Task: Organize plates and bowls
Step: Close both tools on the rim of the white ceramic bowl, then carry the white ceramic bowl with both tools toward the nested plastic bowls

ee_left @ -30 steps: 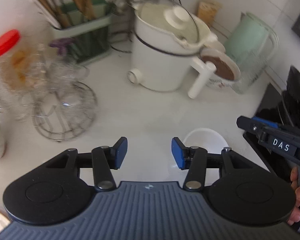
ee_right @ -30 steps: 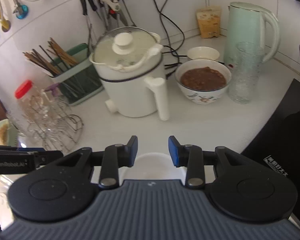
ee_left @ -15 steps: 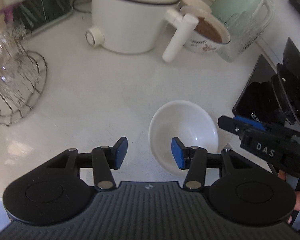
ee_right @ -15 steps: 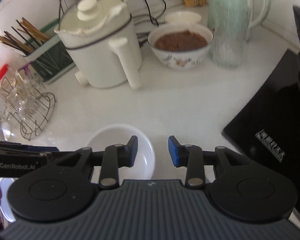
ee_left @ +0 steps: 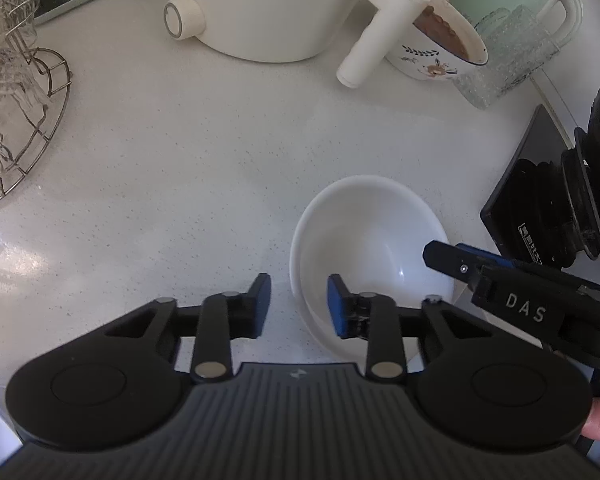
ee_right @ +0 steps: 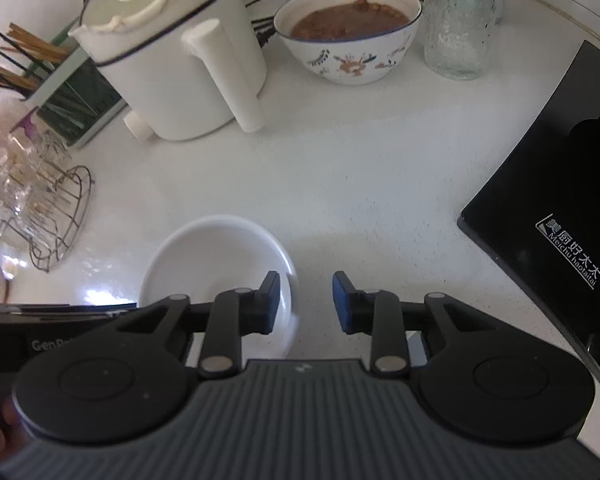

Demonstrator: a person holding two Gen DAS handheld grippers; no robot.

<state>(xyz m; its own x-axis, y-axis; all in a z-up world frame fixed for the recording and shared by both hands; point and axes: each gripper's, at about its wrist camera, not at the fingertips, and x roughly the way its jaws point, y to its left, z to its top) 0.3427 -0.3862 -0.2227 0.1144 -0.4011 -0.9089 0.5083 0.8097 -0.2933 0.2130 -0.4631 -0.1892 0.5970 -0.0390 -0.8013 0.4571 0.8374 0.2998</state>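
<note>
The left gripper [ee_left: 299, 303] has its jaws apart, straddling the near-left rim of the white bowl [ee_left: 370, 240]: one blue pad sits outside the wall and the other appears to be over the hollow. The right gripper [ee_right: 306, 302] is also spread wide and holds nothing; its left pad hangs over the bowl's right edge while the other pad is over bare counter [ee_right: 340, 184].

The step in hand looks like taking hold of this empty bowl by its rim. To do it well, the left gripper should probably drop until the pads bracket the wall squarely, then close on the rim without tilting it, since a smooth glazed wall is likely to slip from a shallow pinch. Only one tool needs the bowl, so the other would do better to keep out of the way and avoid knocking it.

The bowl stands upright on the white counter, just in front of both tools, slightly right of centre in the left view and left of centre in the right view. It is well apart from the white kettle [ee_right: 180, 68] and the patterned bowl of brown food [ee_right: 348, 36] farther back, and near the black cooktop [ee_right: 548, 208] on its right.
</note>
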